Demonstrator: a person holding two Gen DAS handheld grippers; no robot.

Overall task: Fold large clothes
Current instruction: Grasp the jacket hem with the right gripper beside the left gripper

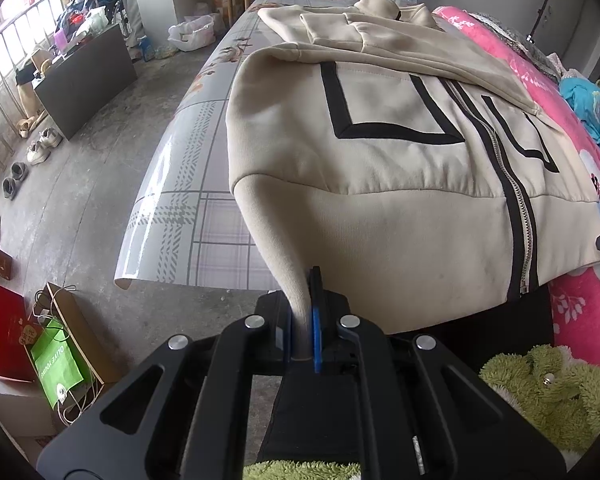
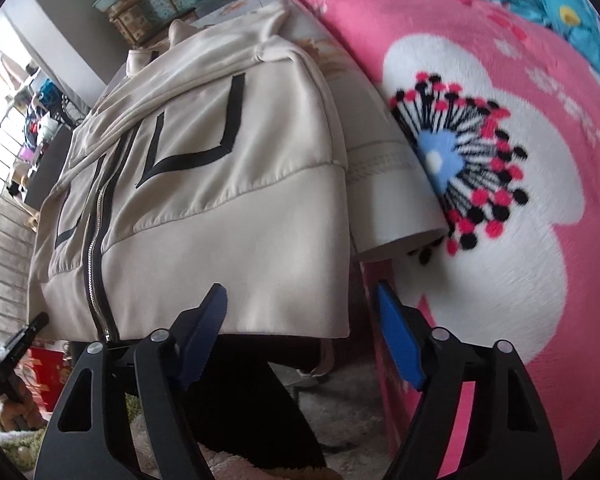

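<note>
1. Left wrist view: the left gripper (image 1: 302, 312) is clamping its 2 jaws together on a pulled-up corner of the cream jacket (image 1: 380, 152), at the ribbed hem, so the cloth is rising in a narrow fold straight into the blue pads.
2. Ahead of this gripper the jacket is lying flat on the table (image 1: 188, 184), which is wearing a glossy checked cover; the jacket's zipper (image 1: 516, 200) is running away to the right of the jaws, with black stripes either side of it.
3. To the right of the jacket, a pink blanket (image 1: 572, 304) is lying alongside.
4. Right wrist view: the right gripper (image 2: 300, 320) is holding its 2 jaws apart, with the jacket's (image 2: 204, 184) lower right hem corner just ahead of them; the pads are not pressing on the cloth.
5. A sleeve cuff (image 2: 392, 200) is sticking out from under the jacket beyond the gap, touching the pink blanket (image 2: 500, 280) that is spreading to the right of this gripper.
</note>
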